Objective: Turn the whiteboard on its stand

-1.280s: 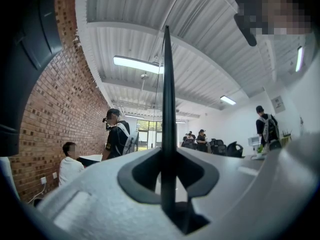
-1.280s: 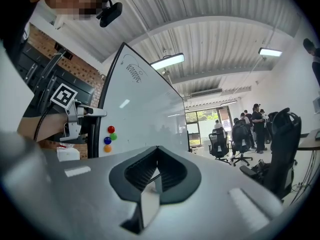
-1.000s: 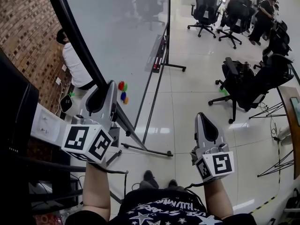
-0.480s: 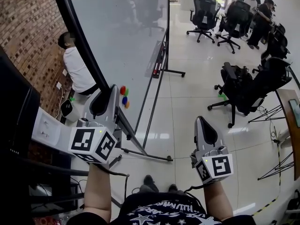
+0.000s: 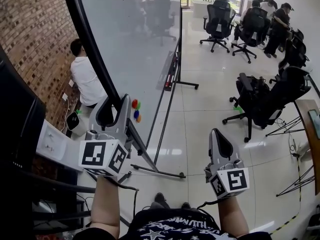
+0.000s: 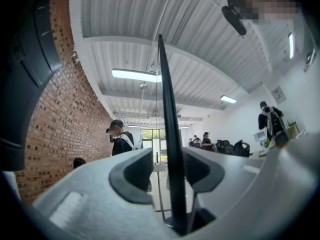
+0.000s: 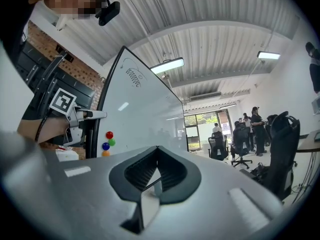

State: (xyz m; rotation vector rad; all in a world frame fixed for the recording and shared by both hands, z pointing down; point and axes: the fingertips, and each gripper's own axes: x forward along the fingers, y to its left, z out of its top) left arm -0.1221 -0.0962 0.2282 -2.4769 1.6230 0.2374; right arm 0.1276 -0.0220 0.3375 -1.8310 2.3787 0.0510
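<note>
Two tongs are showing: the left tongs (image 5: 114, 109) have just been spreading, straddling the black edge (image 6: 167, 134) of the whiteboard (image 5: 135, 44) without pinching it. The right tongs (image 7: 157, 151) are hanging pressed together, empty, well apart. The whiteboard is leaning tilted on its stand (image 5: 160, 171) beside the brick wall (image 5: 30, 34). Seemingly the grip is letting go mid-turn; next is calling for re-pinching and swinging further.

My view: an office.
Brick wall (image 5: 30, 34) left, glossy tile floor (image 5: 210, 114), black chairs (image 5: 260, 96), strip lights (image 6: 135, 75) overhead.
</note>
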